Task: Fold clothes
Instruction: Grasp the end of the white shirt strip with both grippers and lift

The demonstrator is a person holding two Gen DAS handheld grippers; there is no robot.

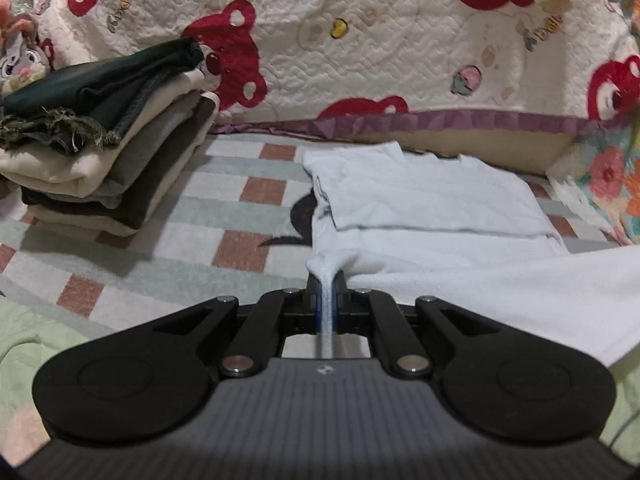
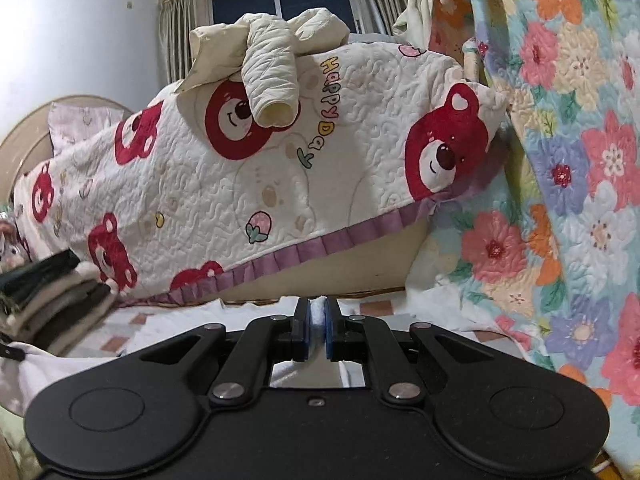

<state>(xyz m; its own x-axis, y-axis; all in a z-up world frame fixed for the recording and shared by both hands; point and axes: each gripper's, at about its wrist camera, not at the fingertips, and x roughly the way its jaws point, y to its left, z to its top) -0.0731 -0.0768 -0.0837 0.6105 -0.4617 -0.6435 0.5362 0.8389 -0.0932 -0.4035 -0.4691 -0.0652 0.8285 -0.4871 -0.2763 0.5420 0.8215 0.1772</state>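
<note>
A white garment (image 1: 420,204) lies flat and partly folded on the checked blanket (image 1: 168,240). Its near edge is bunched and pinched in my left gripper (image 1: 327,280), which is shut on the cloth. In the right wrist view my right gripper (image 2: 317,312) is shut on a fold of the same white garment (image 2: 176,320), held a little above the bed. The cloth spreads out to the left below it. A stack of folded clothes (image 1: 100,148), dark green on top with beige and grey beneath, sits at the left.
A white quilt with red bears (image 2: 280,168) hangs behind the bed, with a cream jacket (image 2: 268,60) draped over its top. A floral quilt (image 2: 560,160) hangs at the right. A plush toy (image 1: 20,52) sits at the far left, behind the stack (image 2: 48,300).
</note>
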